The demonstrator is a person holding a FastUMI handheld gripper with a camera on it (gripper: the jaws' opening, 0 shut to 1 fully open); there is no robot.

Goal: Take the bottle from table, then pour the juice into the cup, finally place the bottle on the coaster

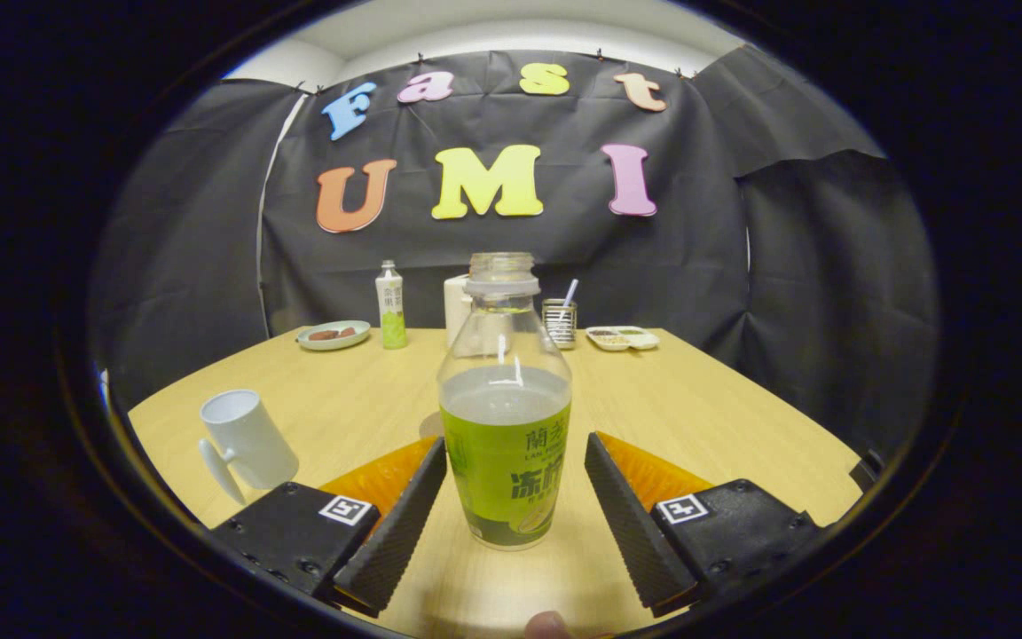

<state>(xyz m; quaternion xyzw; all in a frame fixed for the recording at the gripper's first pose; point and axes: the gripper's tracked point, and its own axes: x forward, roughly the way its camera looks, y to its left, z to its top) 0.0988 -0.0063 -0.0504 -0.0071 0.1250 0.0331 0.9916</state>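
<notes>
**Bottle framed for the grasp — first step in hand**

While the bottle (505,417) stands upright on the table (706,399) with its cap off, it is seen between the fingers of the gripper (515,497), which are spread wide. The left pad lies just beside the bottle's label and may brush it; the right pad is kept apart by a clear gap, so nothing is grasped yet. Pale juice is held in the bottle up to its shoulder. The white cup (247,441) is found to the left of the bottle, near it, tilted with its handle turned toward the gripper. Beyond the bottle, against the booth wall, a small plate (334,335), a slim drink bottle (391,306), a tin with a straw (559,321) and a divided tray (623,337) are set out. No coaster can be made out with certainty.

The taking of the bottle is judged to be the step in hand. A centred closing on the label is called for next — then a steady lift, since the mouth is open and spilling is risked.
</notes>
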